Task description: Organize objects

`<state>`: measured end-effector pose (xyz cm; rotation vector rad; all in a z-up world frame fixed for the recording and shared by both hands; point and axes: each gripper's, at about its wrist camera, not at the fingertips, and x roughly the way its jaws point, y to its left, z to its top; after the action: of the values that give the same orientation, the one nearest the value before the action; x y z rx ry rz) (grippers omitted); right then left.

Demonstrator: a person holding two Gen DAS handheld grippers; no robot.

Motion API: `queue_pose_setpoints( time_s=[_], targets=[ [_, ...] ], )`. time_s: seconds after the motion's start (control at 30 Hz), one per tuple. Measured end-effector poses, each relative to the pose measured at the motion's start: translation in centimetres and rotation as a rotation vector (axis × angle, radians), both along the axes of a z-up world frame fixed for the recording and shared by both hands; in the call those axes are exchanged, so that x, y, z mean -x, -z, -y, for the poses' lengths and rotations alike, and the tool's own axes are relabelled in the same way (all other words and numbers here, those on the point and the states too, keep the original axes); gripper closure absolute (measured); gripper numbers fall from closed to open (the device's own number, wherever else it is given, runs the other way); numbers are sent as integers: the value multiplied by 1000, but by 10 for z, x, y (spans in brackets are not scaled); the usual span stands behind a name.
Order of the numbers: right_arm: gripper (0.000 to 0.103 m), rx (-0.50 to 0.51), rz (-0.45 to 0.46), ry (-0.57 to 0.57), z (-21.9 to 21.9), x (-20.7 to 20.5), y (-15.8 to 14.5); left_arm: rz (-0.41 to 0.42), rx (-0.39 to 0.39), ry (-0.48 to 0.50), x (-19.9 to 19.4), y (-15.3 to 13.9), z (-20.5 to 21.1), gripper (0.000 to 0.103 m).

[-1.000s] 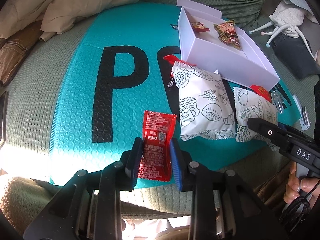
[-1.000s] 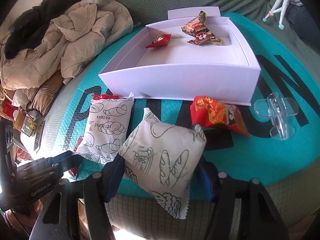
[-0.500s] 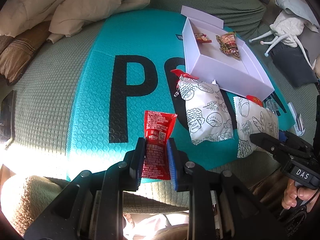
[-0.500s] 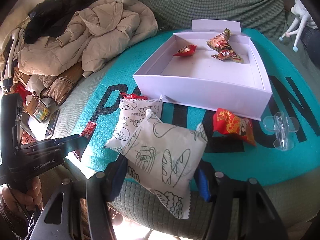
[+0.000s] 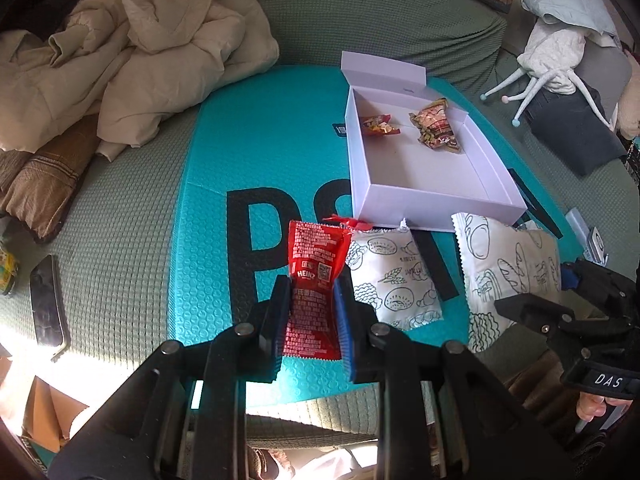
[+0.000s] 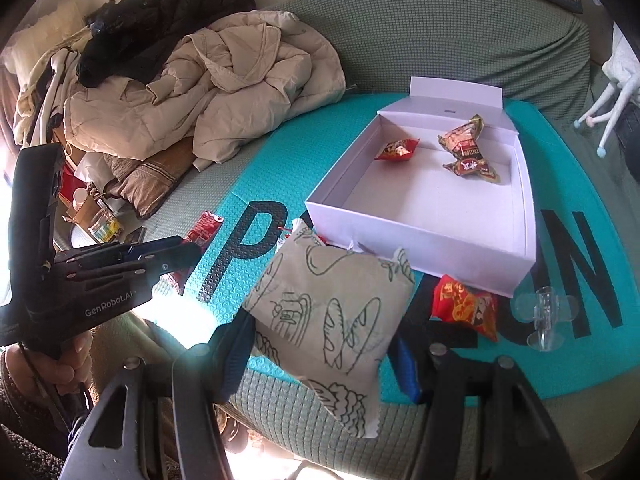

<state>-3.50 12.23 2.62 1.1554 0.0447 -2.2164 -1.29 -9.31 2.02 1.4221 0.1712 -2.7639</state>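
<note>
My left gripper (image 5: 310, 300) is shut on a red Heinz ketchup packet (image 5: 316, 256), held upright above the teal mat (image 5: 248, 152). My right gripper (image 6: 320, 354) is shut on a white pouch printed with bread drawings (image 6: 332, 312), lifted clear of the mat. A second white pouch (image 5: 392, 276) lies flat in front of the open white box (image 5: 424, 200). Inside the box are a small red snack packet (image 6: 398, 149) and a crumpled brown one (image 6: 468, 152). Another red snack packet (image 6: 466, 306) and a clear plastic clip (image 6: 546, 316) lie on the mat by the box's near right corner.
The mat sits on a green covered sofa. A heap of beige and black clothing (image 6: 224, 80) fills the back left. A phone (image 5: 48, 304) lies left of the mat. A white plush toy (image 5: 556, 52) and a dark cushion (image 5: 572, 132) are at the right.
Both grippers have risen, each carrying its packet off the mat. The ketchup packet and the bread pouch now hang above the surface, and more of the sofa shows.
</note>
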Motion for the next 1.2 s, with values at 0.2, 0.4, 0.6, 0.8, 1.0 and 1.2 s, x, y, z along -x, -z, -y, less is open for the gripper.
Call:
queue_pose_setpoints(
  time_s=[0.2, 0.4, 0.6, 0.8, 1.0, 1.2],
  targets=[
    [42, 5, -44, -2, -4, 10, -22, -30, 17, 37, 14, -18, -12, 82],
    [42, 3, -99, 10, -13, 22, -43, -76, 38, 92, 33, -36, -33, 82],
    [42, 1, -130, 34, -26, 40, -55, -113, 39, 135, 51, -49, -53, 82],
    [42, -12, -164, 60, -35, 59, -63, -139, 47, 169, 72, -58, -66, 82],
    [42, -39, -186, 63, -37, 77, -71, -155, 52, 208, 97, -63, -79, 82],
    [42, -42, -195, 78, -38, 104, -79, -178, 59, 227, 124, -68, -86, 82]
  ],
)
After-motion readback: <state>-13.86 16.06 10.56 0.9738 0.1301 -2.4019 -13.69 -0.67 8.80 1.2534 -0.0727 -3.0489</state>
